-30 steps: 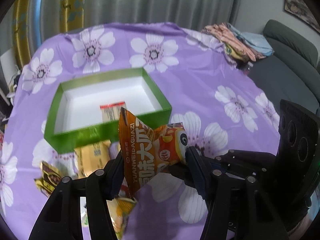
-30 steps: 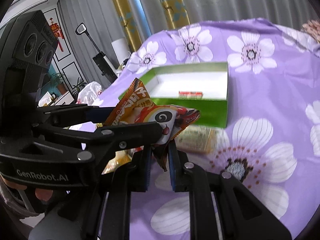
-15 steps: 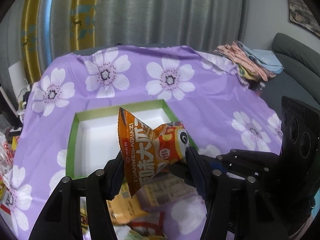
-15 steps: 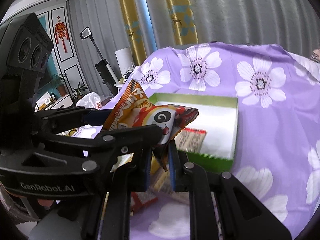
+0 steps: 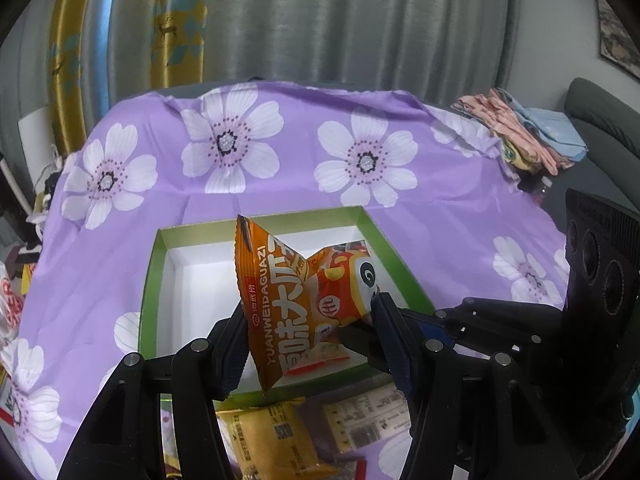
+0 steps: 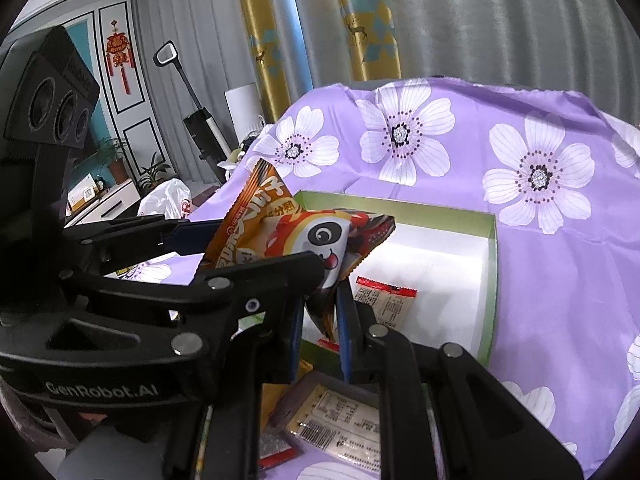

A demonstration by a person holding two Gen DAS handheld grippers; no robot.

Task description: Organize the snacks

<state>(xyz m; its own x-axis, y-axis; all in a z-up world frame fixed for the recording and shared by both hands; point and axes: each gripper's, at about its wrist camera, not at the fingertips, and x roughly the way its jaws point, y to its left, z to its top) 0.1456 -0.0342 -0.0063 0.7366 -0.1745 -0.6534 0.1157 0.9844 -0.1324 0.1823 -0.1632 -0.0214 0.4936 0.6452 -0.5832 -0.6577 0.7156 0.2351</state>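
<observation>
An orange snack bag with a panda face (image 5: 296, 300) (image 6: 296, 236) hangs over the green box with a white inside (image 5: 148, 292) (image 6: 490, 280). My left gripper (image 5: 308, 344) is shut on the bag's two sides. My right gripper (image 6: 318, 332) is shut on the bag's lower corner, right beside the left one. A small red-edged packet (image 6: 386, 304) lies flat inside the box, partly hidden behind the bag in the left wrist view (image 5: 316, 360).
Loose snack packets lie on the purple flowered cloth in front of the box: a yellow one (image 5: 276, 444) and a pale labelled one (image 5: 368, 420) (image 6: 340, 420). Folded clothes (image 5: 524, 136) sit at the far right. More packets lie at the left table edge (image 5: 10, 304).
Both grippers have carried the bag up and forward, from in front of the box to above its inside. The box now sits lower and closer in both views.
</observation>
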